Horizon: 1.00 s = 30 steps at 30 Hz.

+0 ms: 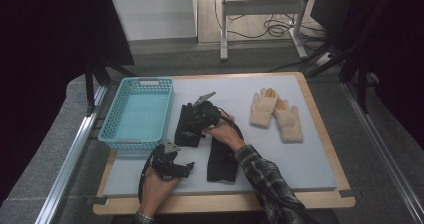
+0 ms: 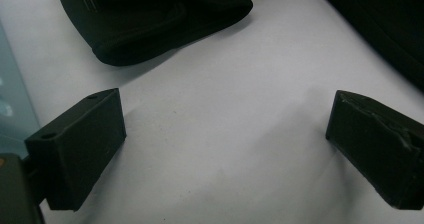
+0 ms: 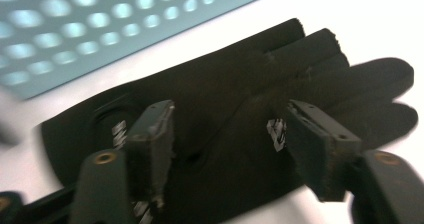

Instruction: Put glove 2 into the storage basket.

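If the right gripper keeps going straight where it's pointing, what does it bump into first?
Most likely the black glove. The right gripper points down at it, open fingers on either side of its palm. The blue basket lies beyond, so it wouldn't be first.

Basket (image 1: 137, 113) close beside black glove (image 1: 189, 126)

A soft black glove (image 3: 240, 114) is lying by a light blue plastic basket (image 1: 137, 111); two fuzzy cream gloves (image 1: 276, 115) are showing orange patches.
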Motion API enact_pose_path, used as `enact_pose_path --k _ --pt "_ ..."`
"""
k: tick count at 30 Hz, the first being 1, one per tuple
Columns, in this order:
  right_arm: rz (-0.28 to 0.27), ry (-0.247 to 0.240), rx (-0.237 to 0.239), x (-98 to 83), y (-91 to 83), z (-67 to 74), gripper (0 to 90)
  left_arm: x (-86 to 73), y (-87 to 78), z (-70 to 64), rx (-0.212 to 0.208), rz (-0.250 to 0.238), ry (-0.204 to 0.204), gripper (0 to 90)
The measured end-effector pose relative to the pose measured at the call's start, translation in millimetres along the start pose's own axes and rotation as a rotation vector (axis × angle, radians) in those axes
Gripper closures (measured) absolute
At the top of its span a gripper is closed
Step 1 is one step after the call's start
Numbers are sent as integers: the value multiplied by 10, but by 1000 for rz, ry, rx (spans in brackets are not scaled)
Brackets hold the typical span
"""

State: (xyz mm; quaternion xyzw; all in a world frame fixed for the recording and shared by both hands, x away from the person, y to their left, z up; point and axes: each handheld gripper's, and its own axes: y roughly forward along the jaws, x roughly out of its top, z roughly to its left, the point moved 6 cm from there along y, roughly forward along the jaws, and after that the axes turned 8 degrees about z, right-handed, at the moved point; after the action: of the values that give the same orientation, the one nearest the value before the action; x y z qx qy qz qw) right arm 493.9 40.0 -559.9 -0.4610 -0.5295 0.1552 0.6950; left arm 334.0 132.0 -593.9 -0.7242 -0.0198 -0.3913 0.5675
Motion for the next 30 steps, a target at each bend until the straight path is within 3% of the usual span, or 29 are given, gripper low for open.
enact_pose_path --k 3,4,6,7,11,14,16,19,30 --pt "27 0 -40 42 132 -31 347 0 0 1 0 0 0 27" --pt "49 -5 -42 31 175 -34 382 0 0 1 0 0 0 27" --pt "49 45 6 31 195 -32 475 0 1 0 0 0 0 27" --pt "55 50 5 33 192 -36 564 0 1 0 1 1 0 27" --pt "76 60 -8 51 177 -57 743 0 2 0 1 1 0 27" --pt "60 63 -15 49 170 -57 824 0 2 -1 1 1 0 27" --pt "67 46 -36 53 157 -32 839 0 2 0 1 1 0 27" --pt "91 46 -30 73 119 -8 864 0 1 0 0 1 0 27" --pt "11 29 -23 162 -334 34 867 0 1 0 1 0 0 27"
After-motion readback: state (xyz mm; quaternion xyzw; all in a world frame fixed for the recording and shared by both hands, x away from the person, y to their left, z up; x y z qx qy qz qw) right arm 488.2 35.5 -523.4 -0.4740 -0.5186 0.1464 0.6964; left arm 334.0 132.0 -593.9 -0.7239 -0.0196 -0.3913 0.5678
